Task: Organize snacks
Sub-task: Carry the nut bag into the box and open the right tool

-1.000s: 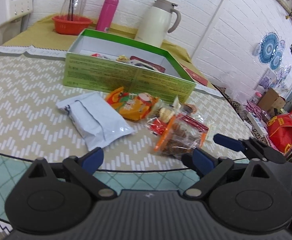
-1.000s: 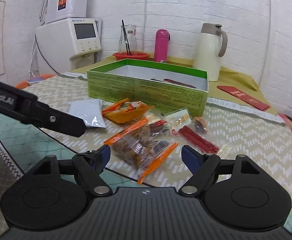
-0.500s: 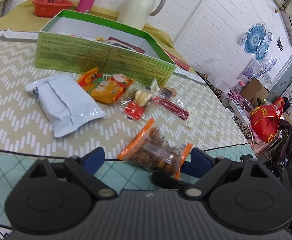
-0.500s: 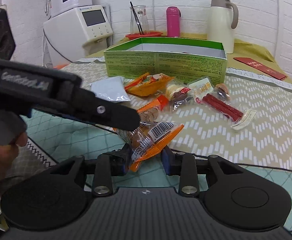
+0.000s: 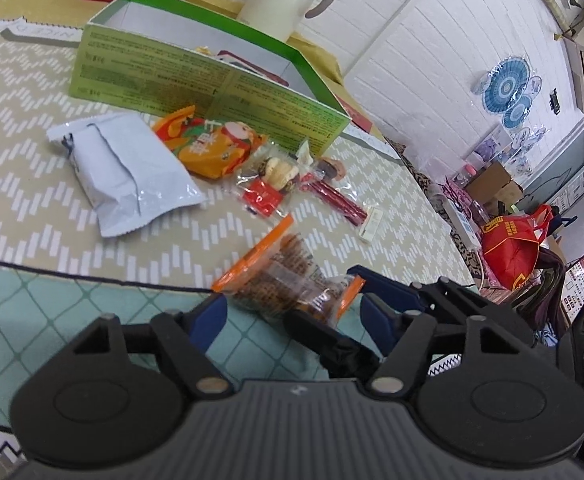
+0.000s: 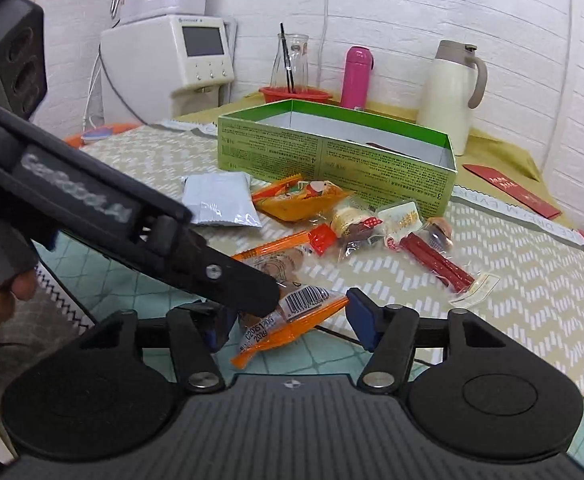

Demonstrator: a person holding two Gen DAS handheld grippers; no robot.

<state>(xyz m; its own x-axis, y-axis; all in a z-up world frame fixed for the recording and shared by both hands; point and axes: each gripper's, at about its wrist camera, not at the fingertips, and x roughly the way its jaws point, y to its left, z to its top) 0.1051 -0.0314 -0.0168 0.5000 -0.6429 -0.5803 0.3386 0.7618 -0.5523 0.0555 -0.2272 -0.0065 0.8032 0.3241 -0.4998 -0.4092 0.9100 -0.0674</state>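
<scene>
A clear snack packet with orange edges (image 5: 280, 284) (image 6: 292, 312) hangs over the teal cloth at the table's near edge. My left gripper (image 5: 292, 316) has its jaws closing on it, the blue pads against its two orange edges. One of the left fingers (image 6: 248, 288) crosses over the packet in the right wrist view. My right gripper (image 6: 288, 320) has its jaws opening, with the packet between them and the pads off it. Its fingers (image 5: 376, 280) come in from the right. The open green box (image 5: 196, 88) (image 6: 332, 160) stands behind, some snacks inside.
A white packet (image 5: 120, 168), an orange-yellow packet (image 5: 216, 144), a clear packet of small snacks (image 5: 268, 180) and red sticks (image 5: 336, 200) lie before the box. A cream jug (image 6: 452, 92), pink bottle (image 6: 356, 76) and red bowl (image 6: 296, 94) stand behind.
The right gripper shut on the orange-edged packet, lifted it toward the near edge, then opened. The left gripper turned toward the packet and narrowed around it.
</scene>
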